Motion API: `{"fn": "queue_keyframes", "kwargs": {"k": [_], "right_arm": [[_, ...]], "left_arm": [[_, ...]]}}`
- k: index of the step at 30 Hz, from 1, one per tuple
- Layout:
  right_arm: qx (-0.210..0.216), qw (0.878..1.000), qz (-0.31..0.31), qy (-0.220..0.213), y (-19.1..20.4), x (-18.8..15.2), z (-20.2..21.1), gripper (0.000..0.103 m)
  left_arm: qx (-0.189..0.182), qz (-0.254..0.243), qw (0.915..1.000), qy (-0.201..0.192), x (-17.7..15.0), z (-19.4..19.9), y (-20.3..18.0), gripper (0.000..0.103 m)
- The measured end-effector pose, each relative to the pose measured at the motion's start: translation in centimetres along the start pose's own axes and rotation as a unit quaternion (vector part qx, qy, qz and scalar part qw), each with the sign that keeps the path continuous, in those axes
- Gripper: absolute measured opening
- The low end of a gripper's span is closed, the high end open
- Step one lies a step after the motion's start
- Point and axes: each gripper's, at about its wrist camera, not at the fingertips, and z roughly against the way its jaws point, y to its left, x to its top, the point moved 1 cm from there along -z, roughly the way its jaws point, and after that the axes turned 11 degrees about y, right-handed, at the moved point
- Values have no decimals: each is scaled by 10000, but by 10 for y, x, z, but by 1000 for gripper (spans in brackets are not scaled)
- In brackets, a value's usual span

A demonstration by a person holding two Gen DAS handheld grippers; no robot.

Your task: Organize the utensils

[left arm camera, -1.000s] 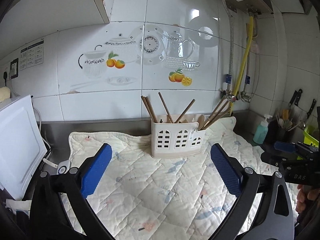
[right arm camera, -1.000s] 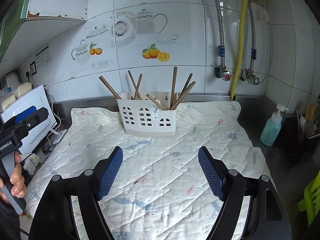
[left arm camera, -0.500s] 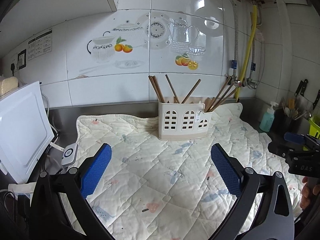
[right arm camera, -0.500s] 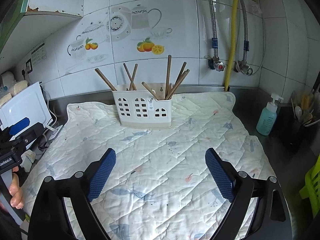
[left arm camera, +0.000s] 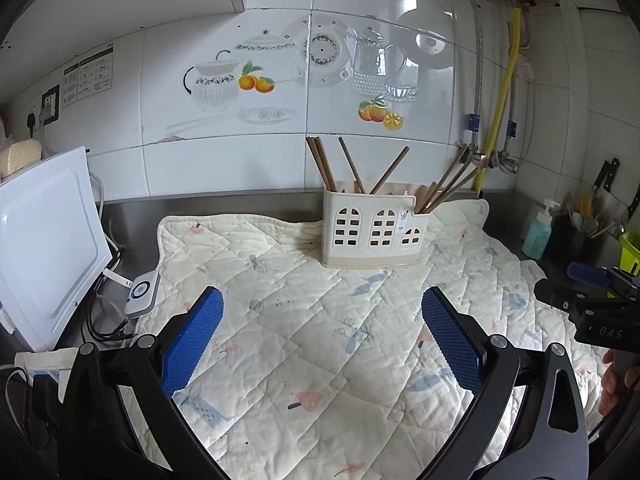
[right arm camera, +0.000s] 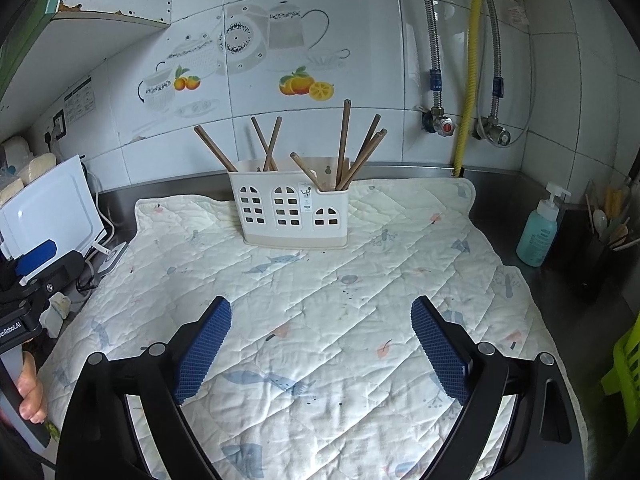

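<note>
A white plastic utensil holder stands at the back of a quilted mat, near the tiled wall. Several brown wooden chopsticks stick up from its compartments. It also shows in the right wrist view, with its chopsticks. My left gripper is open and empty, low over the mat's front part, well short of the holder. My right gripper is open and empty too, over the mat's front. Each gripper shows at the edge of the other's view.
A white board leans at the left, with a small white device and cables beside it. A blue soap bottle and a dark cup of utensils stand at the right. A green basket is at the far right.
Both grippers have drawn back from the holder, which now looks smaller and farther off. Both stay open and empty.
</note>
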Motion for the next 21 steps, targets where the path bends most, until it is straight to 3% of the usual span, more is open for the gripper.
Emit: {"fn": "queue_keyframes", "kwargs": {"k": [21], "right_arm": [[-6, 10000, 15, 21, 2, -3, -5, 89]], "left_arm": [[98, 2, 9999, 119, -4, -8, -2, 98]]}}
